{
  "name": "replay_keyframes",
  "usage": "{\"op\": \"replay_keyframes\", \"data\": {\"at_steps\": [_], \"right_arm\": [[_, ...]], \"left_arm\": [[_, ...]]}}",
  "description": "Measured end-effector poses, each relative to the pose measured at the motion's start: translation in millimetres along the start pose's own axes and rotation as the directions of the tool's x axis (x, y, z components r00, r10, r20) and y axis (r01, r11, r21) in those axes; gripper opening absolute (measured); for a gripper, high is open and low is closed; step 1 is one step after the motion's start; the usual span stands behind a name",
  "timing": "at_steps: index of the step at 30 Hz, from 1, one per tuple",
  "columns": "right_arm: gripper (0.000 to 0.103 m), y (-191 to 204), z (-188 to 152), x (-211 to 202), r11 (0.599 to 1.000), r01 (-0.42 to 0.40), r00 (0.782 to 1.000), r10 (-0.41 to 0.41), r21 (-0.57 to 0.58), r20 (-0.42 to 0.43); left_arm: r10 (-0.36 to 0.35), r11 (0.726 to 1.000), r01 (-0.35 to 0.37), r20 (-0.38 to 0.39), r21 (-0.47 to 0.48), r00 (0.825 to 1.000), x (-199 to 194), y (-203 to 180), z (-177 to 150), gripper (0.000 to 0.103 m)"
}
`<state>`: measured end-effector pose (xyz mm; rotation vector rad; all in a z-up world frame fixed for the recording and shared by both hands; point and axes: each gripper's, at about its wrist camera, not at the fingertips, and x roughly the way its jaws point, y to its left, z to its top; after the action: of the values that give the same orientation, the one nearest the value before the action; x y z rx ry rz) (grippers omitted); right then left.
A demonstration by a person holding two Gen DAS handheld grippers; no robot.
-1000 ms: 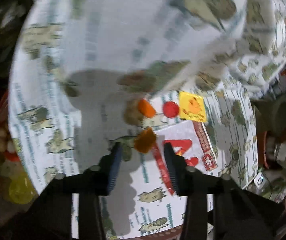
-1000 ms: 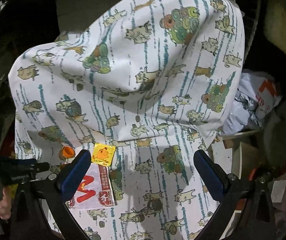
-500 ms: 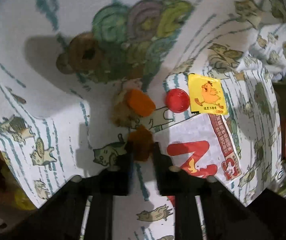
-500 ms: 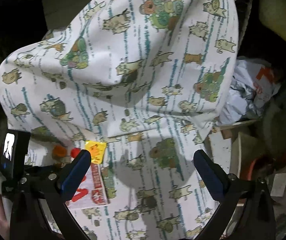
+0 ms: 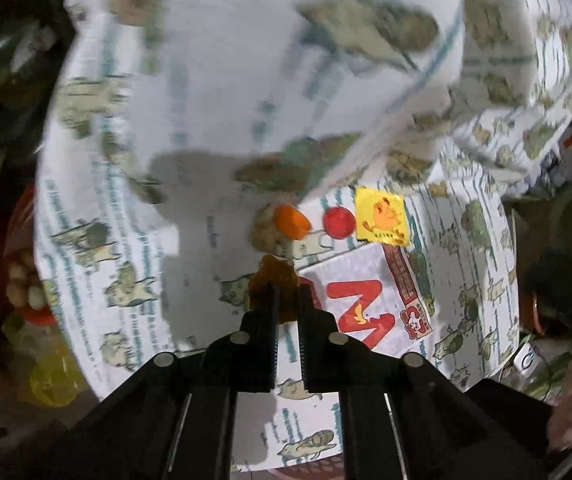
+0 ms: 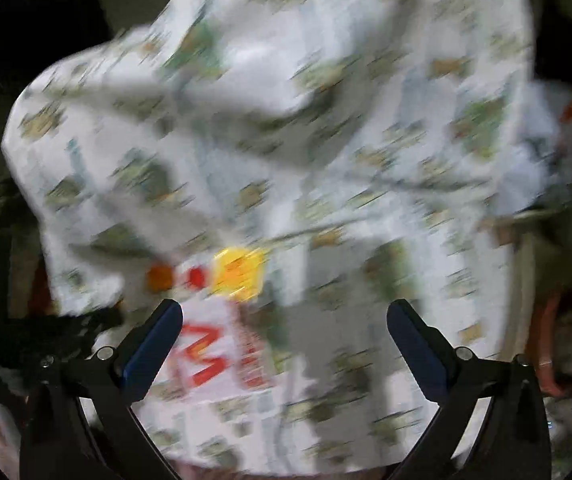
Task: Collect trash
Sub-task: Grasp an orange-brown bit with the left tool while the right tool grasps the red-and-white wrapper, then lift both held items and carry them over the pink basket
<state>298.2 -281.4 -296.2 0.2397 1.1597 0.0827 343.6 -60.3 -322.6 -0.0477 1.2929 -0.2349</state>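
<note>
My left gripper [image 5: 286, 292] is shut on a crumpled orange-brown wrapper [image 5: 271, 282], raised a little off the cat-print cloth [image 5: 213, 92]. On the cloth beyond it lie an orange cap [image 5: 292, 222], a red cap [image 5: 338, 222], a yellow chick sachet [image 5: 382, 216] and a white packet with red lettering [image 5: 362, 308]. The right wrist view is blurred. There my right gripper [image 6: 283, 320] stands wide open above the cloth, nothing between its fingers. The yellow sachet [image 6: 237, 274], red cap [image 6: 197, 278] and orange cap [image 6: 159, 278] lie just beyond its left finger.
The cloth drapes over a raised hump at the back [image 6: 326, 60]. Clutter crowds the dark edges: yellow and red items at the left [image 5: 45, 376], a white crumpled bag at the right [image 6: 558, 148]. The other gripper [image 6: 45, 336] and a hand show at the right view's lower left.
My left gripper shut on the orange-brown wrapper and rose with it, the cloth dropping away. My right gripper swung down and left, bringing the sachet and caps nearer its left finger.
</note>
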Motion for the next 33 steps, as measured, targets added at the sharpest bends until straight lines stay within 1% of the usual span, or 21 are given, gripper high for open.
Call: {"op": "replay_keyframes", "data": {"at_steps": [2, 5, 6, 8, 9, 10, 11, 12, 13, 14, 16, 17, 19, 20, 21, 22, 23, 25, 28, 31, 33], "right_arm": [[0.103, 16, -5, 19, 1.0, -0.011, 0.997, 0.009, -0.026, -0.072], [0.102, 45, -16, 51, 0.994, -0.009, 0.979, -0.013, -0.107, -0.204], [0.1, 53, -20, 58, 0.992, -0.001, 0.976, -0.027, -0.129, -0.217], [0.098, 71, -27, 70, 0.983, 0.023, 0.972, -0.064, -0.18, -0.228], [0.095, 80, -30, 75, 0.979, 0.026, 0.97, -0.074, -0.205, -0.232], [0.089, 89, -35, 82, 0.972, 0.023, 0.967, -0.08, -0.233, -0.24], [0.085, 96, -39, 88, 0.967, 0.021, 0.965, -0.086, -0.254, -0.249], [0.077, 104, -43, 95, 0.96, 0.021, 0.96, -0.096, -0.278, -0.261], [0.071, 109, -46, 100, 0.958, 0.022, 0.958, -0.103, -0.288, -0.268], [0.068, 113, -49, 106, 0.956, 0.024, 0.955, -0.109, -0.293, -0.276], [0.054, 117, -54, 114, 0.956, 0.039, 0.95, -0.125, -0.289, -0.285], [0.05, 118, -55, 116, 0.958, 0.048, 0.951, -0.13, -0.283, -0.279], [0.032, 122, -58, 118, 0.959, 0.031, 0.958, -0.11, -0.282, -0.265], [0.029, 124, -60, 123, 0.955, 0.024, 0.956, -0.108, -0.294, -0.274], [0.016, 128, -62, 121, 0.947, 0.044, 0.962, -0.126, -0.317, -0.244], [0.008, 131, -63, 121, 0.94, 0.059, 0.964, -0.142, -0.337, -0.225], [0.008, 131, -63, 120, 0.942, 0.05, 0.967, -0.129, -0.332, -0.221], [0.007, 127, -62, 109, 0.964, 0.014, 0.977, -0.07, -0.267, -0.201], [0.005, 124, -57, 79, 0.975, -0.048, 0.988, 0.014, -0.217, -0.154], [0.005, 122, -55, 41, 0.976, -0.075, 0.995, 0.059, -0.205, -0.082], [0.005, 122, -57, 14, 0.975, -0.071, 0.997, 0.072, -0.212, -0.005]], "left_arm": [[0.01, 1.0, -0.01, -0.003, -0.025, 1.0, -8, 10, -2, 0.007], [0.124, 0.992, -0.125, -0.026, -0.01, 0.992, -17, 20, -9, 0.007], [0.124, 0.992, -0.124, -0.016, -0.014, 0.992, -22, 23, -11, 0.007], [0.072, 0.996, -0.073, -0.017, -0.045, 0.997, -31, 31, -14, 0.007], [0.047, 0.997, -0.048, -0.012, -0.058, 0.999, -36, 36, -14, 0.007], [0.045, 0.997, -0.045, -0.003, -0.065, 0.999, -40, 38, -15, 0.008], [0.056, 0.996, -0.055, 0.012, -0.066, 0.998, -45, 40, -15, 0.008], [0.072, 0.995, -0.07, 0.026, -0.065, 0.997, -48, 41, -16, 0.008], [0.082, 0.994, -0.08, 0.036, -0.069, 0.996, -51, 43, -16, 0.007], [0.077, 0.994, -0.074, 0.039, -0.077, 0.996, -53, 46, -18, 0.007], [0.049, 0.994, -0.045, 0.039, -0.097, 0.998, -58, 55, -20, 0.007], [0.044, 0.994, -0.04, 0.039, -0.104, 0.998, -59, 57, -21, 0.007], [0.05, 0.993, -0.045, 0.046, -0.106, 0.998, -62, 60, -22, 0.008], [0.056, 0.993, -0.051, 0.049, -0.105, 0.997, -63, 61, -23, 0.007], [0.062, 0.993, -0.056, 0.052, -0.102, 0.997, -63, 62, -23, 0.007], [0.068, 0.993, -0.063, 0.056, -0.096, 0.996, -63, 62, -23, 0.007], [0.076, 0.994, -0.071, 0.062, -0.089, 0.995, -63, 61, -22, 0.007], [0.089, 0.993, -0.082, 0.078, -0.081, 0.993, -67, 60, -23, 0.008], [0.061, 0.996, -0.053, 0.113, -0.069, 0.992, -81, 58, -27, 0.007], [0.051, 0.997, -0.042, 0.158, -0.062, 0.986, -98, 55, -33, 0.008], [0.053, 0.997, -0.042, 0.177, -0.066, 0.983, -108, 54, -39, 0.007]]}}
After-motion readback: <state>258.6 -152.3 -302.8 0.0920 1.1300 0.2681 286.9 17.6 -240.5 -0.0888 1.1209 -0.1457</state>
